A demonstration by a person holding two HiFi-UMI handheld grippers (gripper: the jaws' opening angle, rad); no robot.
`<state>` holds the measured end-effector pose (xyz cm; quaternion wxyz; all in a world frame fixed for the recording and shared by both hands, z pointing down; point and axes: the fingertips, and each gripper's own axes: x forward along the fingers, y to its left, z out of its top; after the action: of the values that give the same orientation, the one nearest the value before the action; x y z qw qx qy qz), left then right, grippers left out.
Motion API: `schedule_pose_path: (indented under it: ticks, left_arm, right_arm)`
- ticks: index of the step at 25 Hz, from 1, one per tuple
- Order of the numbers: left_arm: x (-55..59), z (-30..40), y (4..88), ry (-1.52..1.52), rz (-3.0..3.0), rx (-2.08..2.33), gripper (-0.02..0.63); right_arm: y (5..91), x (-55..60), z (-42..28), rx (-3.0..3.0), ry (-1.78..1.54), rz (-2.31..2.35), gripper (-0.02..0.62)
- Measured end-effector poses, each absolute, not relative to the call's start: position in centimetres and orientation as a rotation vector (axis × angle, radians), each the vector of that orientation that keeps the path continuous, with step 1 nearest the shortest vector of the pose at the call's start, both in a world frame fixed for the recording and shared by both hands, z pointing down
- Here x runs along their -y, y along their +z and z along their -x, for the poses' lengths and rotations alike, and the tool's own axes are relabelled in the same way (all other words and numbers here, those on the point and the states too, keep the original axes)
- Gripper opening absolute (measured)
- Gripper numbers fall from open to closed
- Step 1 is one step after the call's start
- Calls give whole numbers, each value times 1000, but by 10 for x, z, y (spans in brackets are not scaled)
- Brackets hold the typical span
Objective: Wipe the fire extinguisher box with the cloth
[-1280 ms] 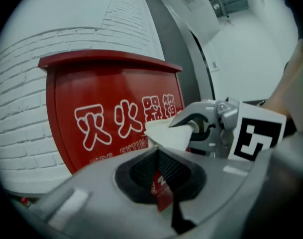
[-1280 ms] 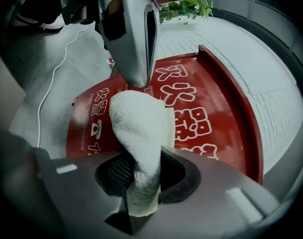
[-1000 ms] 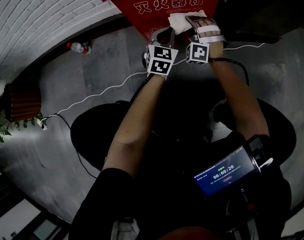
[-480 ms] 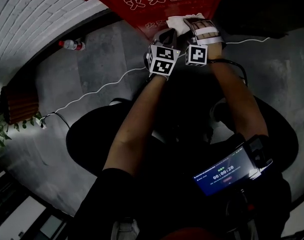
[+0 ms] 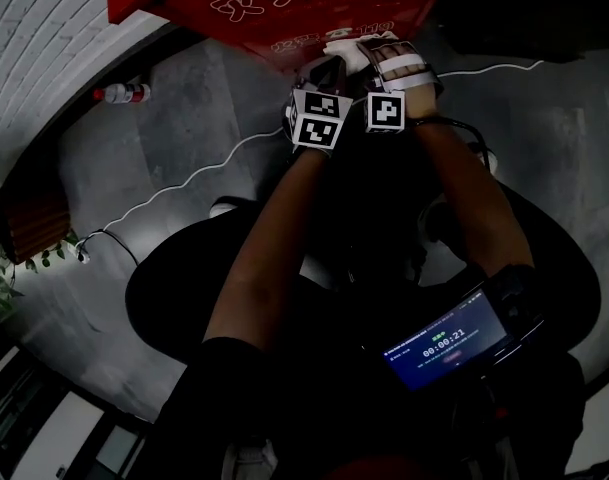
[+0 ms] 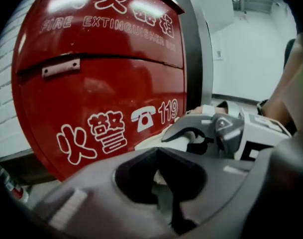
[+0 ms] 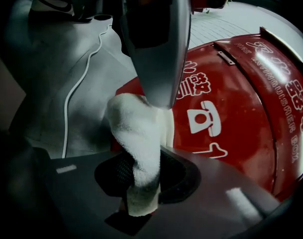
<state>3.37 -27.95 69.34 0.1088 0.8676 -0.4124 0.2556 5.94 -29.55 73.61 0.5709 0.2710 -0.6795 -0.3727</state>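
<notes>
The red fire extinguisher box (image 5: 284, 13) with white lettering stands against the wall; its front fills the left gripper view (image 6: 101, 83). My right gripper (image 5: 372, 50) is shut on the white cloth (image 7: 139, 133), and the bunched cloth (image 5: 346, 50) lies against the lower front of the box (image 7: 241, 93). My left gripper (image 5: 319, 68) sits close beside it on the left. One of its grey fingers (image 7: 153, 44) rests over the top of the cloth. A pale strip shows between the left jaws; whether they pinch the cloth is unclear.
A plastic bottle (image 5: 119, 93) lies on the grey floor left of the box. A white cable (image 5: 184, 183) runs across the floor. A potted plant (image 5: 4, 268) sits at far left by the white brick wall (image 5: 44, 28). A lit screen (image 5: 446, 343) hangs on the person's chest.
Both grippers and the cloth have slid lower on the box front, from just under the big characters towards its bottom part. The head view has shifted, with the box now higher in it.
</notes>
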Motion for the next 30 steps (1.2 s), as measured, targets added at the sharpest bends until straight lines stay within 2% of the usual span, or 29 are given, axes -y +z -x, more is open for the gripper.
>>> schedule_pose_path:
  ticks: [10, 18, 25, 30]
  left_arm:
    - [286, -36, 729, 803, -2508, 1167, 3]
    - [283, -26, 748, 883, -2480, 1156, 3]
    - [275, -26, 724, 925, -2526, 1193, 3]
    - [274, -47, 672, 849, -2652, 1235, 3]
  right_arm:
    - [790, 291, -62, 1612, -783, -539, 98]
    - [801, 289, -57, 1654, -721, -509, 98]
    - [768, 277, -65, 1644, -793, -497, 100]
    - [706, 281, -89, 1588, -917, -548, 100]
